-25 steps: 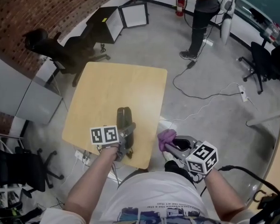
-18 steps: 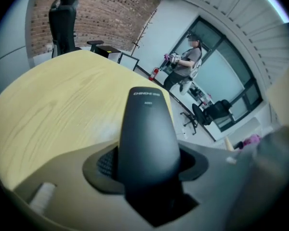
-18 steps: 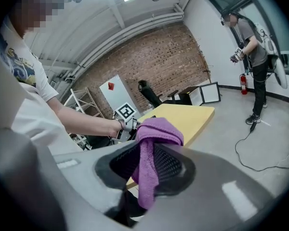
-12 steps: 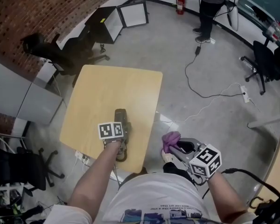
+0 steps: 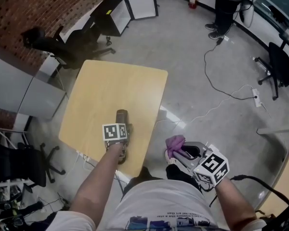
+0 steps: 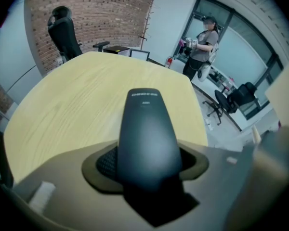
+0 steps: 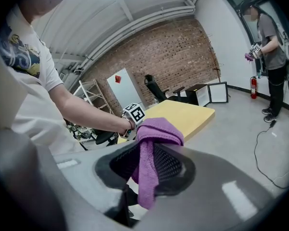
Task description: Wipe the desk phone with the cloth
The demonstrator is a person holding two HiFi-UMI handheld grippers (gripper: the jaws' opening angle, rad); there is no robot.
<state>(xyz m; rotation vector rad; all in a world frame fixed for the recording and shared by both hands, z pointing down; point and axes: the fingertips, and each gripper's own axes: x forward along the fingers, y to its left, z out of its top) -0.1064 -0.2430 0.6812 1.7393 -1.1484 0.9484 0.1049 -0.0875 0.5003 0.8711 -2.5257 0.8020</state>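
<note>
Looking down from my head: a slim dark desk phone [image 5: 121,115] lies near the tabletop's [image 5: 115,85] close edge, under my left tool [image 5: 121,131]. My right tool [image 5: 180,150] is beside the tabletop.

Left gripper view: the tool's [image 6: 147,177] jaws, just opening slightly, straddle the smooth black phone [image 6: 147,129].

Right gripper view: the tool [image 7: 147,172] pinches a draped purple cloth [image 7: 151,138].
</note>
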